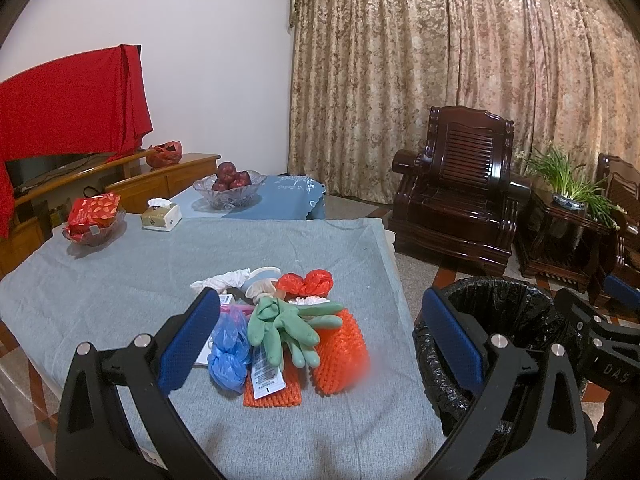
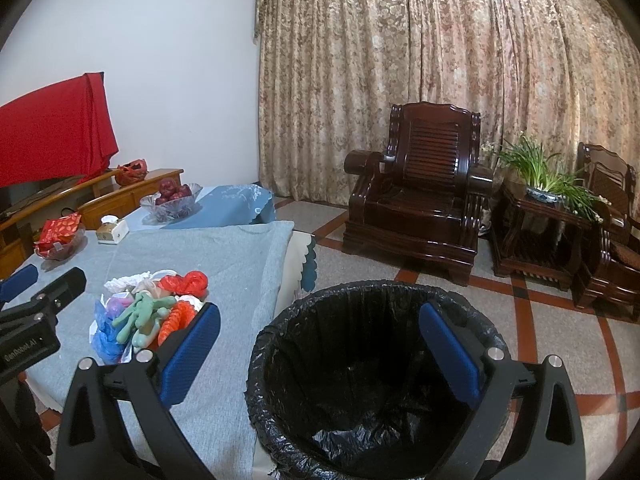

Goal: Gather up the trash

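A heap of trash lies on the grey tablecloth (image 1: 120, 280): green rubber gloves (image 1: 288, 326), orange foam net (image 1: 340, 352), a blue plastic bag (image 1: 228, 356), a red plastic bag (image 1: 306, 283) and white tissue (image 1: 224, 279). My left gripper (image 1: 320, 340) is open and empty, just above and in front of the heap. The heap also shows in the right wrist view (image 2: 148, 316). A bin lined with a black bag (image 2: 368, 376) stands on the floor right of the table. My right gripper (image 2: 320, 352) is open and empty over the bin's mouth.
At the table's far end are a tissue box (image 1: 161, 219), a glass dish with a red packet (image 1: 94, 220) and a glass bowl of apples (image 1: 230, 186). A dark wooden armchair (image 1: 456, 196), side table with a plant (image 1: 568, 200) and curtains stand beyond.
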